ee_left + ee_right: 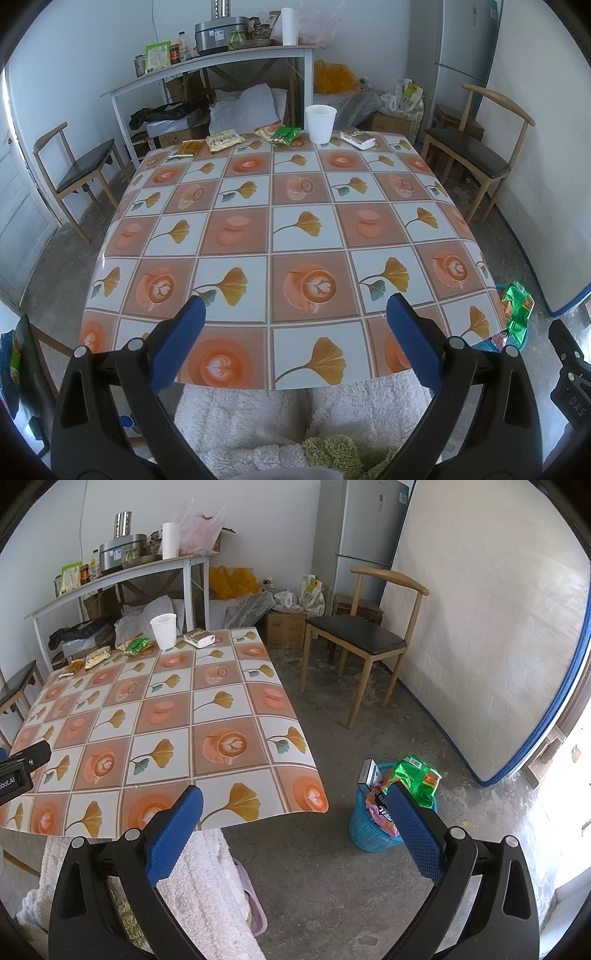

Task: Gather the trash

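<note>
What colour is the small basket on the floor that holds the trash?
The basket is light blue, a plastic mesh. It shows best in the right wrist view.

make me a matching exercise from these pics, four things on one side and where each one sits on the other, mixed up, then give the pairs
Things:
1. white paper cup
2. blue basket
3. paper towel roll
4. black-seated chair

Places:
A. on the side shelf against the back wall
B. on the floor beside the table's near right corner, stuffed with wrappers
C. at the far edge of the table, among snack wrappers
D. on the floor in front of the fridge, right of the table

Pairs: 1-C, 2-B, 3-A, 4-D
</note>
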